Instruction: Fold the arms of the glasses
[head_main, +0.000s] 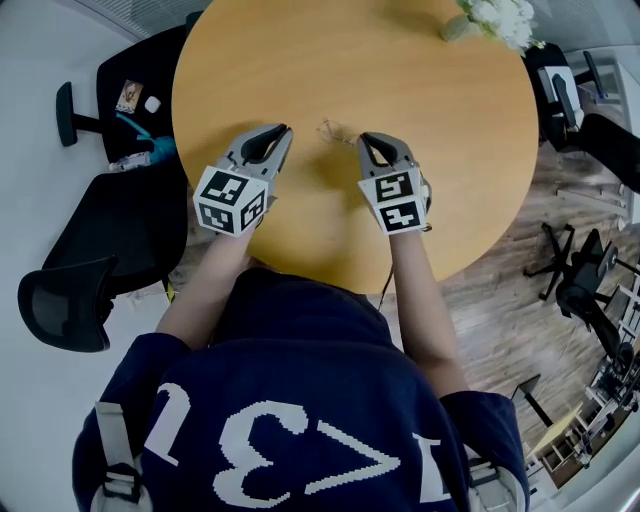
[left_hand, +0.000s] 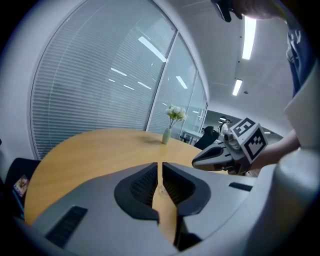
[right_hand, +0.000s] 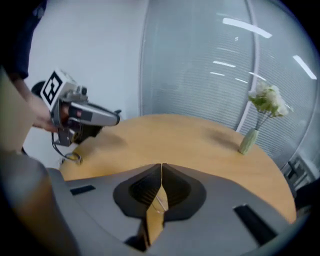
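Thin wire-framed glasses (head_main: 336, 131) lie on the round wooden table (head_main: 400, 70), faint against the wood, in the gap between my two grippers. My left gripper (head_main: 284, 130) points at them from the left with its jaws together. From the right, my right gripper (head_main: 364, 139) points in, jaws together as well. In the left gripper view the left gripper (left_hand: 160, 164) shows only a hairline slit, with a pale bit of the glasses (left_hand: 162, 190) below it. The right gripper (right_hand: 162, 165) looks the same, a thin line of frame (right_hand: 162, 202) under the slit. I see nothing clamped in either.
A vase of white flowers (head_main: 495, 18) stands at the table's far right edge. Black office chairs (head_main: 110, 240) sit at the left, one with small items on its seat (head_main: 135, 100). More chairs (head_main: 585, 290) are at the right.
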